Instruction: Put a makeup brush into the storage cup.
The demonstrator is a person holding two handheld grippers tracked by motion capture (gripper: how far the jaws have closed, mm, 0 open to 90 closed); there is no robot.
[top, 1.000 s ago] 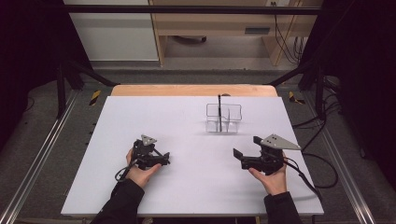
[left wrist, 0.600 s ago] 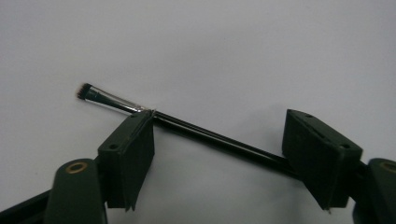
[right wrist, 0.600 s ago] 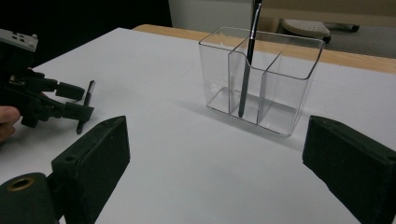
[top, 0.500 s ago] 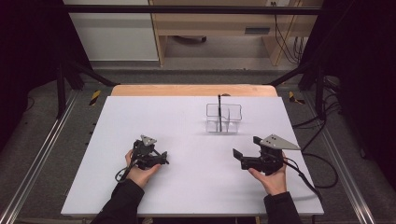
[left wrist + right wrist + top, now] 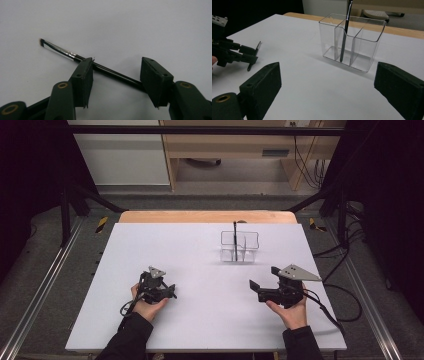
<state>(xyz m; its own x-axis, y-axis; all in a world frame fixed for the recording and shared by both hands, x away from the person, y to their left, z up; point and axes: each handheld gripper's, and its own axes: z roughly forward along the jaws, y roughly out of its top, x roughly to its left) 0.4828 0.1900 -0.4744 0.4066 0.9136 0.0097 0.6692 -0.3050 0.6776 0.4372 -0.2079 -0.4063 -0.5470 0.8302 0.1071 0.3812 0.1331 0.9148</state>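
Observation:
A thin black makeup brush (image 5: 115, 73) with a silver ferrule lies flat on the white table (image 5: 200, 245). My left gripper (image 5: 117, 61) straddles its handle. The jaws have just been closing, but gaps still show beside the handle and the pads do not press on it. In the high view the left gripper (image 5: 171, 293) sits at the front left. My right gripper (image 5: 263, 277) is at the front right, jaws wide apart and empty, facing a clear divided organizer (image 5: 372, 50). A second black brush (image 5: 344, 37) stands upright in the organizer.
The organizer (image 5: 240, 247) stands right of centre toward the back of the table. In the right gripper view the left gripper (image 5: 253, 56) shows at the far left. Cables trail off the table's right side, and dark frame rails run along both sides.
The left gripper's jaws look narrower than a second ago. Both hands have kept their places, and the organizer and its brush have not moved.

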